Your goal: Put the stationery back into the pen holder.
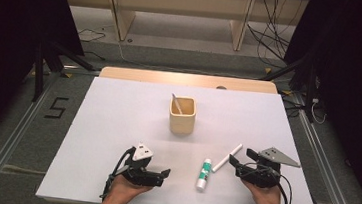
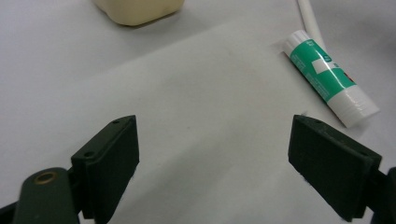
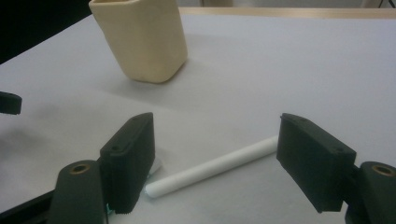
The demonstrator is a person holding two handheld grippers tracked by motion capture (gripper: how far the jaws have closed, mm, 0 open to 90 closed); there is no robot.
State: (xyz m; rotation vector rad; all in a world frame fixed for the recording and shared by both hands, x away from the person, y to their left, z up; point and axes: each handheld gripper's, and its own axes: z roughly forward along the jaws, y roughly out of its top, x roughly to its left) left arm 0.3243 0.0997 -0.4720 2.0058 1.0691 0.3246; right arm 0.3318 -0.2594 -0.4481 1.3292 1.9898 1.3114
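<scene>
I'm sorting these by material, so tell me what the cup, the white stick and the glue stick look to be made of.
Cup: looks like matte plastic or glazed ceramic, cream, smooth, with rounded corners and a thick rim; can't tell which.
White stick: plain white rod with a dull surface, possibly chalk or plastic.
Glue stick: smooth white plastic tube with a ribbed cap and a printed green label.

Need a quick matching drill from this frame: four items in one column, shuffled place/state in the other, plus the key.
Items:
1. cup
2. glue stick
3. white stick
4. left gripper

Descriptions:
A. lies flat, green label, between the two grippers
B. open over bare table, holding nothing
C. upright mid-table, a thin tool leaning inside
D. lies slanted, between the right gripper's open fingers

Pairs: 1-C, 2-A, 3-D, 4-B
</scene>
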